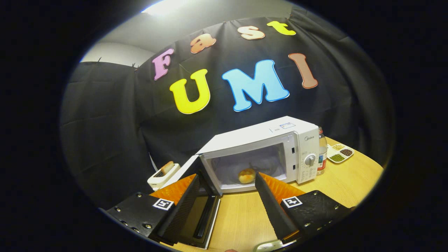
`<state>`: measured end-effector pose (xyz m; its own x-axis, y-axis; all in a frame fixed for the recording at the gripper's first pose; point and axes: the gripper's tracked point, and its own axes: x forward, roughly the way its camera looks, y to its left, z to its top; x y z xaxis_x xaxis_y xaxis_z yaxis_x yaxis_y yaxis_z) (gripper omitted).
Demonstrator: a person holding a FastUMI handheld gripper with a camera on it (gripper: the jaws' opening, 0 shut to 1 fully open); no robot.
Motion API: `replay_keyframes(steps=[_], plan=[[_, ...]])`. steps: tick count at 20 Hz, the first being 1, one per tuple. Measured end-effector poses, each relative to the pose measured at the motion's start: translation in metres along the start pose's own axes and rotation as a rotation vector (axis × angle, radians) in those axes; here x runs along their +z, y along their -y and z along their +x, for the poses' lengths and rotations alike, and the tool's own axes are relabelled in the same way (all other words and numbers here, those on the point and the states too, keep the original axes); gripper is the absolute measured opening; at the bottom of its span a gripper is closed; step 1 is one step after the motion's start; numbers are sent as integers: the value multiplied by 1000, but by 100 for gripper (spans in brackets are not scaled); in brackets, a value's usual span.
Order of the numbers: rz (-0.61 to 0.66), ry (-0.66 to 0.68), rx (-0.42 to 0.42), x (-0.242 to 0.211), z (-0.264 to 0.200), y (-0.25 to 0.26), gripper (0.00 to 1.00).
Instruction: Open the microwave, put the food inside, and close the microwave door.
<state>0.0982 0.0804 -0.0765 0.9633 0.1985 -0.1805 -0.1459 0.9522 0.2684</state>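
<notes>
Golden bun [247,175] beyond open-fingered tool [227,182]

The microwave [260,154] bears the brand name "Midea" at the top of its control panel [308,159], above the dial. A label on its top face and the markings around the dial are too small to read. Each side of the gripper [227,187] carries a square black-and-white marker without letters.
</notes>
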Motion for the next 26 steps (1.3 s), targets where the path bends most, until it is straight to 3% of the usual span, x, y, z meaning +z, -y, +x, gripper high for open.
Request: replay_keyframes(steps=[5,18,26], plan=[[-44,-2,92,-9,-38,-56,97],[-194,4,383,-37,-78,-205,97],[-215,-124,508,-93,-79,-246,97]])
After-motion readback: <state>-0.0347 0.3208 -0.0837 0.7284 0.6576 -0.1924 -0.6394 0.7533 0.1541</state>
